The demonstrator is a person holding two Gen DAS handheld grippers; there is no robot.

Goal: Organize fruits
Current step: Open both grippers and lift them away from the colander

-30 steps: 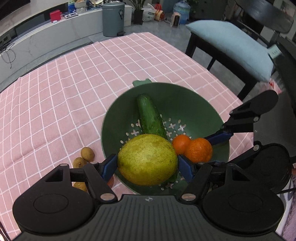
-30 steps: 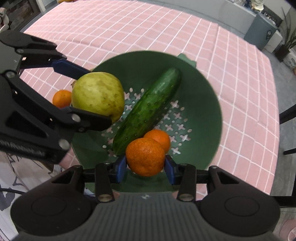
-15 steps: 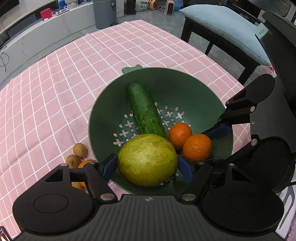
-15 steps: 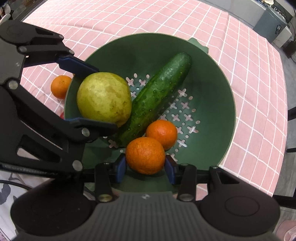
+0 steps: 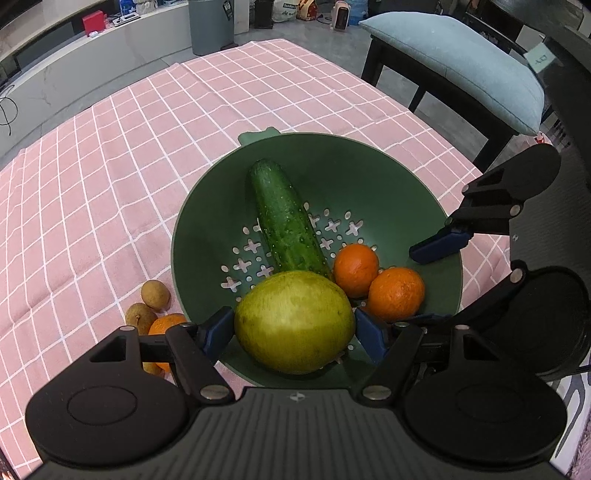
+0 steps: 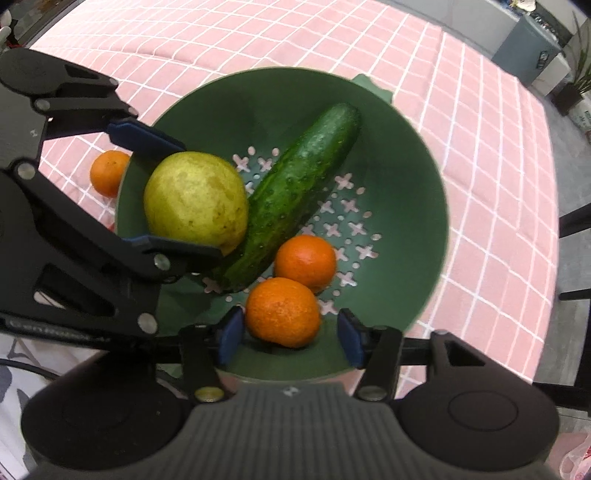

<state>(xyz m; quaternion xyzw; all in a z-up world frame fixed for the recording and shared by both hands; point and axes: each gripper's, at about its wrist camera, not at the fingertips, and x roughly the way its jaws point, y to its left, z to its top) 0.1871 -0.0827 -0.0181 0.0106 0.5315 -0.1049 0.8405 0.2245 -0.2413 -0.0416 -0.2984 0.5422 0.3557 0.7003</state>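
Note:
A green colander (image 5: 369, 177) (image 6: 417, 155) sits on the pink checked cloth. In it lie a cucumber (image 5: 284, 221) (image 6: 295, 192) and an orange (image 5: 356, 264) (image 6: 304, 262). My left gripper (image 5: 293, 328) is shut on a large yellow-green pear (image 5: 293, 321) (image 6: 195, 201), held low over the colander's near side. My right gripper (image 6: 288, 328) is open; its fingers stand apart on either side of a second orange (image 6: 282, 312) (image 5: 397, 293) that rests in the colander.
Outside the colander on the left lie another orange (image 5: 164, 326) (image 6: 109, 171) and small brown longans (image 5: 155, 293). A chair with a blue cushion (image 5: 454, 62) stands beyond the table's right edge. A grey bin (image 5: 210, 26) stands far back.
My right gripper has opened and let go of its orange, which now rests in the colander. The left gripper has lowered the pear further into the colander.

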